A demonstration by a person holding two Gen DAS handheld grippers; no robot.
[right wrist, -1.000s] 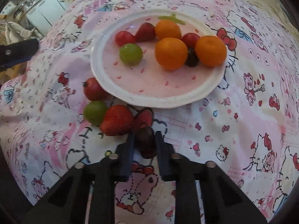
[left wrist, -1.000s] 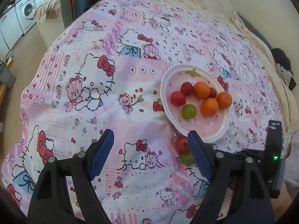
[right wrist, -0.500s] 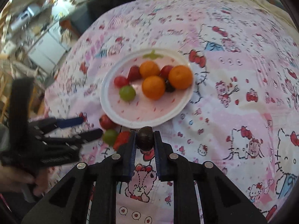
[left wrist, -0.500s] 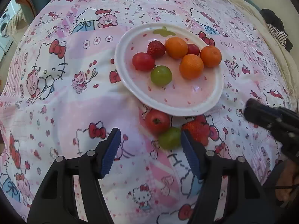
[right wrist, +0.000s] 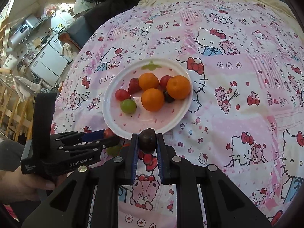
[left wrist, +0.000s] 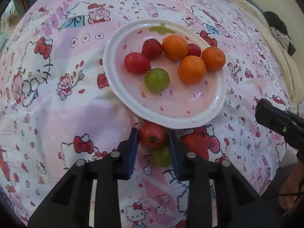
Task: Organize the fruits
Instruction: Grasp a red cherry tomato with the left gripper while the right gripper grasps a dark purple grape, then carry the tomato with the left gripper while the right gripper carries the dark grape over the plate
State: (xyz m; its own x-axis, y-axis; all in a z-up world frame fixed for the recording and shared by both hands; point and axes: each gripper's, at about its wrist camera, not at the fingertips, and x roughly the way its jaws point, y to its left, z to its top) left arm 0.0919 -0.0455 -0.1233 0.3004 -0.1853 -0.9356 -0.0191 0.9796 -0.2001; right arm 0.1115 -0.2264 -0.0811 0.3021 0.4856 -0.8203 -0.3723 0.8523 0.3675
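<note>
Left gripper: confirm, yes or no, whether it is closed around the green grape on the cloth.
No. The left gripper clamps the red tomato; the green grape lies on the cloth just behind it.

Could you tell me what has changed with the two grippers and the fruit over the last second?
The left gripper moved in toward the plate and closed from wide open onto the red tomato on the cloth. The right gripper lifted the dark plum off the cloth, still clamped. The fruit on the plate, the green grape and strawberry stayed put.
</note>
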